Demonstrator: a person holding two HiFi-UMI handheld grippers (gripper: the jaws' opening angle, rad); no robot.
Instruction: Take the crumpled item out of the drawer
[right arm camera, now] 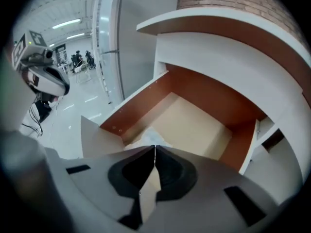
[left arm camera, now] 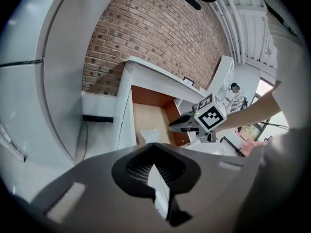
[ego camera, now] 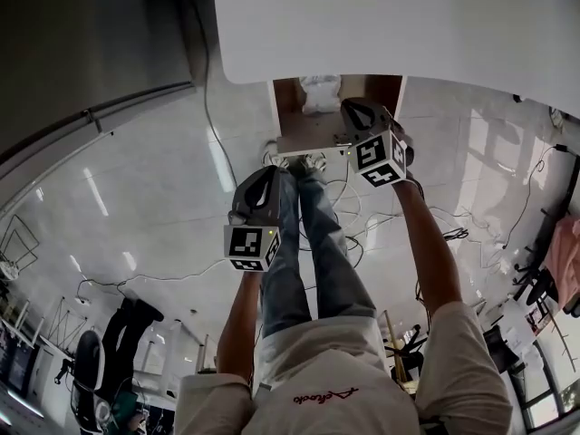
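- Head view: a white desk (ego camera: 390, 25) fills the top of the frame, and below its edge the drawer (ego camera: 308, 141) stands pulled out.
- The crumpled item (ego camera: 319, 93), pale and bunched, lies on the drawer's floor, showing just under the desk's edge.
- The right gripper (ego camera: 355, 111) is at the drawer's right front corner, with its marker cube (ego camera: 381, 159) facing up.
- The left gripper (ego camera: 267, 178) hangs clear of the drawer over the glossy floor (ego camera: 136, 198), beside the person's legs (ego camera: 308, 243).
- Left gripper view: the left gripper (left arm camera: 153, 152) has its jaws pressed together with nothing between them.
- Beyond its tips the drawer (left arm camera: 146, 118) is seen under the desk (left arm camera: 160, 74), against a brick wall (left arm camera: 146, 38).
- The crumpled item (left arm camera: 149, 136) sits on the drawer's pale floor, and the right gripper (left arm camera: 187, 124) is at the drawer's right edge, near the item; contact can't be judged.
- Right gripper view: the right gripper (right arm camera: 154, 152) also has its jaws closed on each other, and they hold nothing.
- The crumpled item (right arm camera: 153, 137) lies just past its tips, near the drawer's (right arm camera: 204, 125) left-hand brown side wall.
- The left gripper (right arm camera: 46, 79) shows at the left edge, well away from the drawer.
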